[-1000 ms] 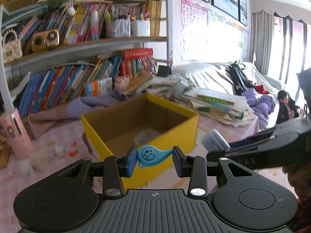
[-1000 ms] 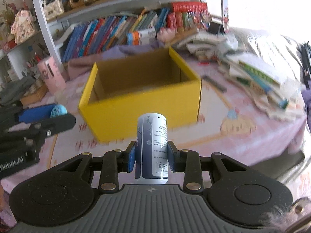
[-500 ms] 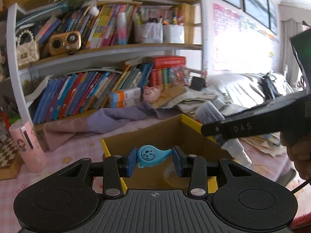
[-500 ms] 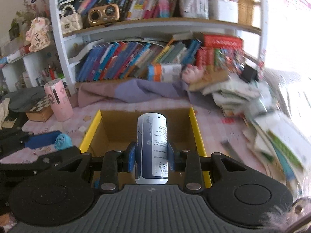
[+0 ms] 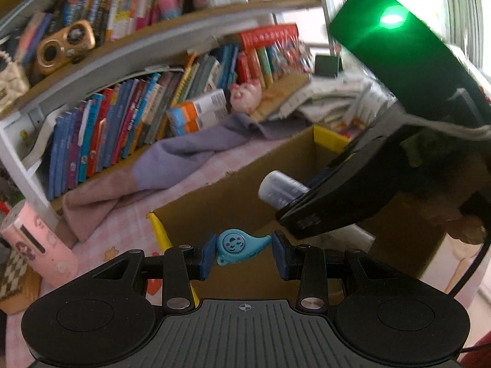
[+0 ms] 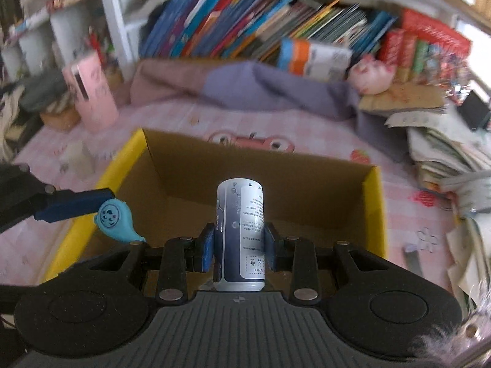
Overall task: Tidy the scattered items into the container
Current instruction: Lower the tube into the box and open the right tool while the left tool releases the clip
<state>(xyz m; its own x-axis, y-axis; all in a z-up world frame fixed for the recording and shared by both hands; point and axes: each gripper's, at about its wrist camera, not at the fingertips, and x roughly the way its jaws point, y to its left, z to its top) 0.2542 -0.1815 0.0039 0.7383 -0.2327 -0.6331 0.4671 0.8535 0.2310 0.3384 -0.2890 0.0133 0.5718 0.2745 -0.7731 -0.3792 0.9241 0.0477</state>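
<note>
A yellow cardboard box (image 5: 158, 230) stands open on the pink tablecloth, its brown inside showing. My left gripper (image 5: 244, 253) is shut on a small light-blue whistle-shaped toy (image 5: 237, 245) and hangs over the box's near left rim. In the right wrist view my right gripper (image 6: 239, 243) is shut on an upright white and dark-blue bottle (image 6: 241, 208) above the inside of the box (image 6: 122, 165). The toy (image 6: 113, 219) and the left gripper's blue finger (image 6: 73, 204) show at the left. In the left wrist view the bottle (image 5: 280, 188) sticks out over the box.
A pink cylinder cup (image 5: 40, 245) stands left of the box. Behind the box lies a purple-grey cloth (image 6: 260, 89), with a bookshelf (image 5: 122, 122) and a pink pig toy (image 6: 371, 73) beyond it. Stacked papers (image 6: 445, 150) lie to the right. A person's hand (image 5: 454, 214) holds the right gripper.
Both grippers have moved forward from in front of the box to above it, each keeping its object. The right gripper has tilted further down and now looks into the box.
</note>
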